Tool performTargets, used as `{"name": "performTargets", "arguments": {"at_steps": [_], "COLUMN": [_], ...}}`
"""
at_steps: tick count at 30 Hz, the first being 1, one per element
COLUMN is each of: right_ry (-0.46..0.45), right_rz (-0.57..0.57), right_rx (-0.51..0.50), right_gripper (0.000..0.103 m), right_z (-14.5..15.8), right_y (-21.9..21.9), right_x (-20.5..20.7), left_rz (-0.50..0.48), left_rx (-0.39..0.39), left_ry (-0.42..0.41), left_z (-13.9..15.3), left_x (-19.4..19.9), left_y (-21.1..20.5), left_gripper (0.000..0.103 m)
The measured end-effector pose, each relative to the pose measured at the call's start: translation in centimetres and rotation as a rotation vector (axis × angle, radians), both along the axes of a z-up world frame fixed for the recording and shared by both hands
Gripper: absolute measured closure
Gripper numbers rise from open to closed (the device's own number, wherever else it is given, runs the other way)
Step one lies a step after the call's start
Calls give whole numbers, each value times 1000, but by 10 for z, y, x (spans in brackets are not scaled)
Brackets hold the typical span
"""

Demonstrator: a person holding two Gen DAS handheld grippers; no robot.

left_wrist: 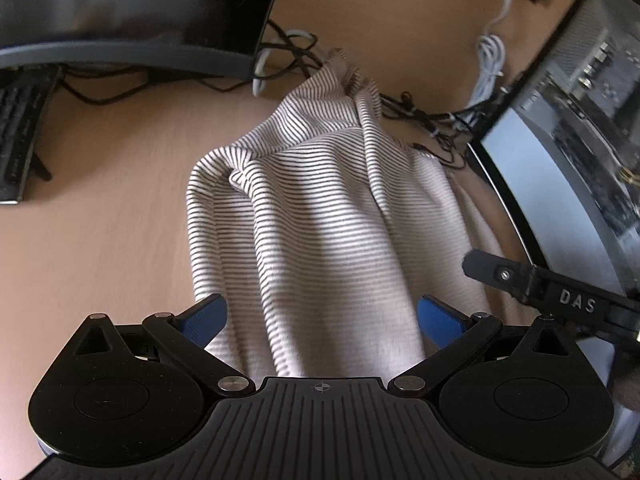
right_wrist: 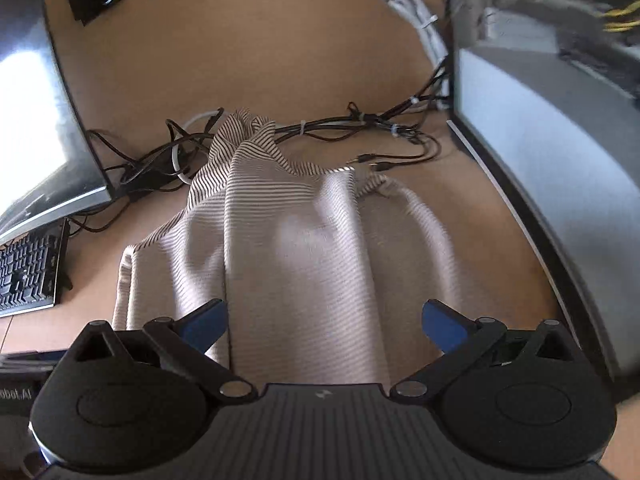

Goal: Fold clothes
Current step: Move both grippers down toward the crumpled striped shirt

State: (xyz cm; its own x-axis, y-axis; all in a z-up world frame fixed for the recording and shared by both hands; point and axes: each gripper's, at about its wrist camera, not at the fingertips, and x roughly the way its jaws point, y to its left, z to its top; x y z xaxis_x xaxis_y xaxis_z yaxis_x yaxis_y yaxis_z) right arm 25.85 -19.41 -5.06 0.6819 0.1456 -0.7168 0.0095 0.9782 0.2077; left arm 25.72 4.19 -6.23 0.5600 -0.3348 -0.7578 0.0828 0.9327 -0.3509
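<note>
My left gripper (left_wrist: 322,316) is spread wide over the striped shirt (left_wrist: 320,216). The shirt lies rumpled on the desk (left_wrist: 100,240), cables (left_wrist: 420,116) behind it.

Black ribbed grippers, blue fingers (left_wrist: 204,322), silver screws.

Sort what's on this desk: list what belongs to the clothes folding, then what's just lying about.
Job:
striped garment
left gripper, open
right gripper, open

Lying about:
keyboard
black cables
white cable
monitor
computer case
</note>
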Motion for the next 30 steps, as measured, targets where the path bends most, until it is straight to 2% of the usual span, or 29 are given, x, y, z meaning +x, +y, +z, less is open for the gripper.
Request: {"name": "performTargets", "arguments": {"at_steps": [5, 9, 12, 17, 25, 30], "right_ry": [25, 79, 66, 66, 76, 118], "right_rz": [42, 47, 60, 58, 107, 91], "right_rx": [-26, 35, 63, 117, 62, 105], "right_gripper": [0, 0, 0, 0, 0, 0], "right_z": [-19, -38, -38, -38, -39, -36], "right_y": [-3, -10, -13, -18, 16, 31], "right_x": [39, 50, 45, 34, -13, -41], "left_rz": [40, 50, 54, 2, -86, -135], "left_rx": [18, 35, 43, 23, -11, -57], "left_ry": [33, 30, 34, 45, 60, 85], "left_z": [-15, -20, -22, -21, -19, -16], "left_x": [16, 17, 17, 12, -15, -35], "left_y": [-6, -6, -4, 3, 24, 51], "left_gripper": [0, 0, 0, 0, 0, 0]}}
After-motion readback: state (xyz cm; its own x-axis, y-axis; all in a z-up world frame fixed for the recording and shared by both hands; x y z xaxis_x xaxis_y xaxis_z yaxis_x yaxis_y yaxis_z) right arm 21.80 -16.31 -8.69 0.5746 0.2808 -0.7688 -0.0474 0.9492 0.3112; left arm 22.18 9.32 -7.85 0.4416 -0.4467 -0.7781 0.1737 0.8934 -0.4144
